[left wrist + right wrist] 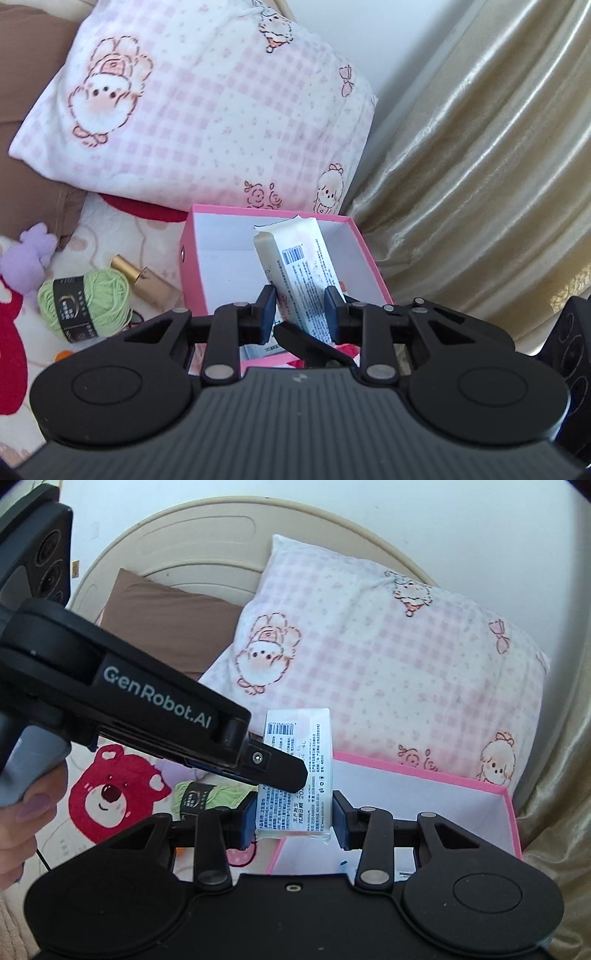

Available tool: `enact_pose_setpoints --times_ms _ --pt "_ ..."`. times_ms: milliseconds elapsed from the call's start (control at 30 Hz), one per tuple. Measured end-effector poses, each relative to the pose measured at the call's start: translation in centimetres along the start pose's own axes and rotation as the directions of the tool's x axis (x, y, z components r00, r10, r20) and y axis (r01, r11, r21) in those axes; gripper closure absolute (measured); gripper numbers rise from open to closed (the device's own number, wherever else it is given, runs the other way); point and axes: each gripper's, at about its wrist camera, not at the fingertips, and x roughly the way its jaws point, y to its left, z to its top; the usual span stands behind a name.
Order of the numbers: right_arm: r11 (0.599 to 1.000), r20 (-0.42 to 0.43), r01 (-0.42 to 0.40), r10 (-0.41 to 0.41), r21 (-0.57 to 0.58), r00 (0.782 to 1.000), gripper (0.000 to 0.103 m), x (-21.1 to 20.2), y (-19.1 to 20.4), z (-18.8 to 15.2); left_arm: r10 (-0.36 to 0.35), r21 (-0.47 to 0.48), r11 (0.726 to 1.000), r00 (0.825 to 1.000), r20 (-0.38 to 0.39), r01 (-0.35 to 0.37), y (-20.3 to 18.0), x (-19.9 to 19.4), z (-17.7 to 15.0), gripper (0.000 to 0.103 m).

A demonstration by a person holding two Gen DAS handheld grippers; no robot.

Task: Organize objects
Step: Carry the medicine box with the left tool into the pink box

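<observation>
A white wrapped packet (295,266) with a barcode and small print hangs above the open pink box (192,251). My left gripper (300,312) is shut on its lower part, one blue pad on each side. A black finger of my right gripper (310,345) crosses just under it. In the right wrist view the packet (306,738) stands upright, and my right gripper (293,819) is shut on its bottom end. My left gripper (288,775) reaches in from the left, held by a hand (22,812), and clamps the packet's middle. The pink box (424,771) lies behind and to the right.
On the bear-print blanket (110,794), left of the box, lie a green yarn ball (85,299), a gold-capped bottle (147,284) and a purple plush (27,258). A pink checked pillow (207,110) lies behind the box. A gold curtain (480,184) hangs at the right.
</observation>
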Motion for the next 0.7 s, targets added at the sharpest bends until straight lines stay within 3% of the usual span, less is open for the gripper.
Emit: enact_pose_setpoints --times_ms 133,300,500,700 --pt "0.998 -0.050 0.036 -0.033 0.054 0.998 0.057 2.4 -3.3 0.1 0.024 0.001 1.000 0.999 -0.049 -0.024 -1.2 4.7 1.8 0.076" --pt "0.987 -0.170 0.051 -0.025 0.150 0.985 0.057 7.5 -8.3 0.1 0.048 -0.027 0.998 0.991 -0.129 -0.052 -0.9 11.8 3.0 0.076" --pt "0.978 -0.306 0.069 -0.006 0.197 0.952 0.057 13.2 -11.5 -1.0 0.043 -0.088 0.994 0.983 -0.178 -0.059 1.3 18.3 2.5 0.076" --pt "0.962 -0.417 0.041 0.079 0.271 0.906 0.057 18.2 -12.7 -3.1 0.070 -0.126 0.986 0.963 -0.259 -0.105 3.4 22.7 1.4 0.076"
